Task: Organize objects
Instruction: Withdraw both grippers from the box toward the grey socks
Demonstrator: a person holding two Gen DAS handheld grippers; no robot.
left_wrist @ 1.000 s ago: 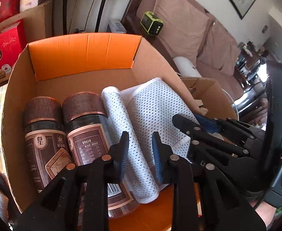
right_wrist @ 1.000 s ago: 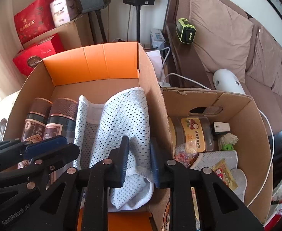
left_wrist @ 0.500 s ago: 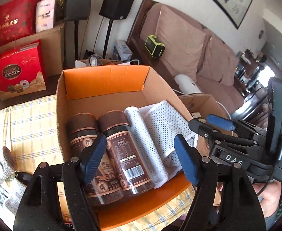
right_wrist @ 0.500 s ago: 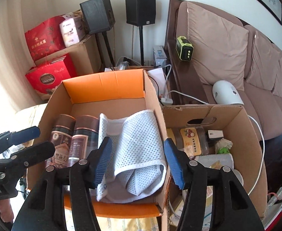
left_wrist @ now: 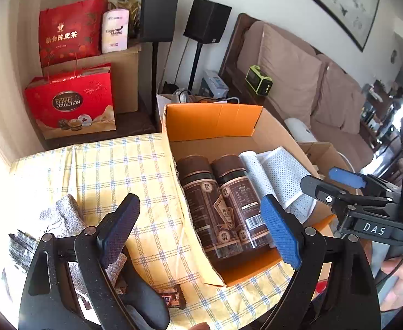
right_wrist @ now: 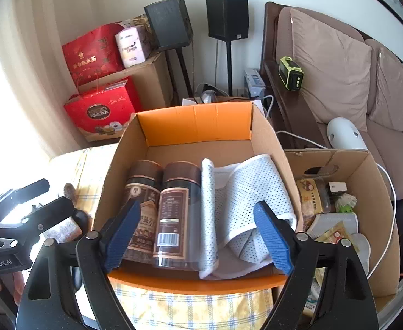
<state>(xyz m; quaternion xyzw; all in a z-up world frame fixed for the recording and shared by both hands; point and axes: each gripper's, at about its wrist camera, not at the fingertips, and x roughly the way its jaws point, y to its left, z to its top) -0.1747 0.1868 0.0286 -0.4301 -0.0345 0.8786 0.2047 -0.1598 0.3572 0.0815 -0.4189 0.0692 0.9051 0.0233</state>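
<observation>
both the left gripper point(left_wrist: 200, 227) and right gripper point(right_wrist: 198, 232) hang spread and empty, the mesh cloth point(right_wrist: 249, 192) lying ahead beside two jars point(right_wrist: 160, 209) in the box point(right_wrist: 194, 123), seemingly packed to fit.

Orange-lined cardboard box point(right_wrist: 193, 122), yellow-checked tablecloth point(left_wrist: 124, 170), white perforated cloth point(right_wrist: 245, 192).

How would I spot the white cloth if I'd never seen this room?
Find the open cardboard box with the orange flap on the checked tablecloth. Inside, two dark brown jars lie side by side. The white cloth lies right of them: soft, folded, covered in tiny holes.
</observation>
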